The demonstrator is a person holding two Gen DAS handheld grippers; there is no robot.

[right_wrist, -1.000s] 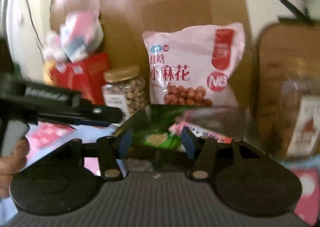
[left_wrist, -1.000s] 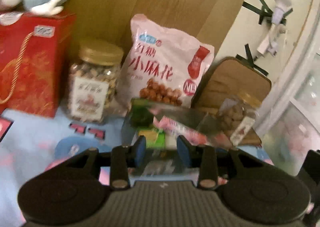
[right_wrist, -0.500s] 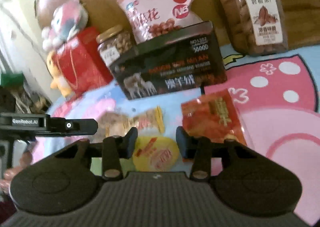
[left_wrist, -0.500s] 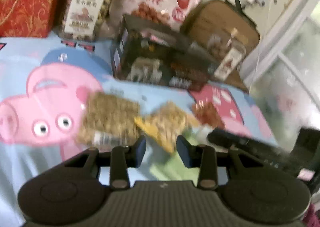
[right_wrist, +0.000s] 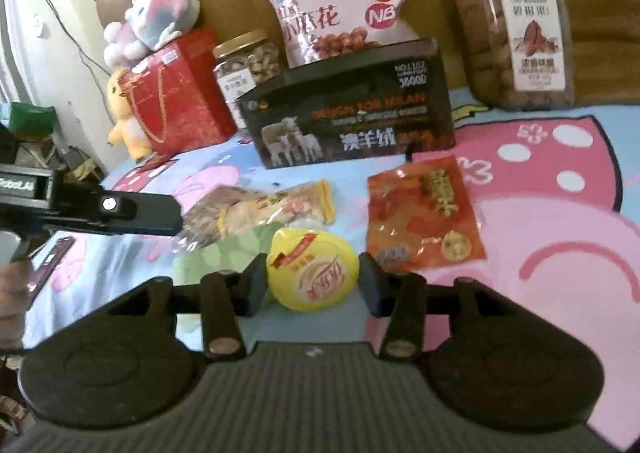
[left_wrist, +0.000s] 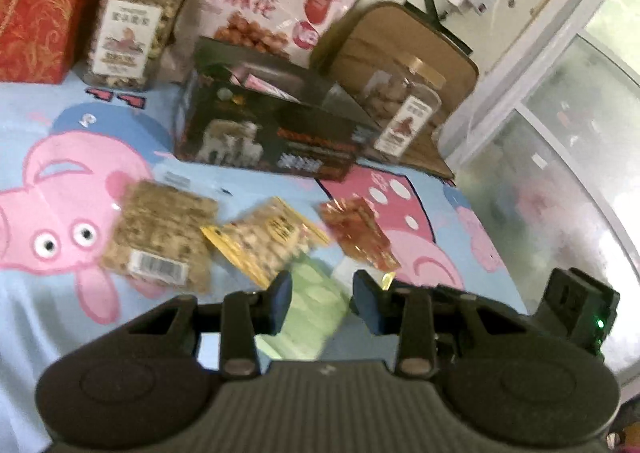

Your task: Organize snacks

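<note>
Right gripper (right_wrist: 312, 285): jaws opening, empty — yellow cup (right_wrist: 313, 271) between them.
Left gripper (left_wrist: 322, 303): narrow, empty.
Method: straddle cup, close evenly.
Box (right_wrist: 348, 113): 12 o'clock.

Lighting: soft, even daylight, moderately bright; source appears to be the frosted window (left_wrist: 560, 189) at right of the left wrist view, which is washed out to pale glare.
Shadows: faint and diffuse; none hard-edged on the cartoon-print sheet (left_wrist: 60, 157).
Glare: dull sheen on the red foil packet (right_wrist: 424, 221) and on the nut jar (right_wrist: 520, 25).
Blur: left wrist view smeared throughout, lettering on the pink snack bag (left_wrist: 276, 1) unreadable; right wrist view sharper, print on the black box (right_wrist: 352, 113) partly legible.
Distortion: strong fisheye bowing at the edges; corners darkened.
Colour: slightly faded, warm cast.
</note>
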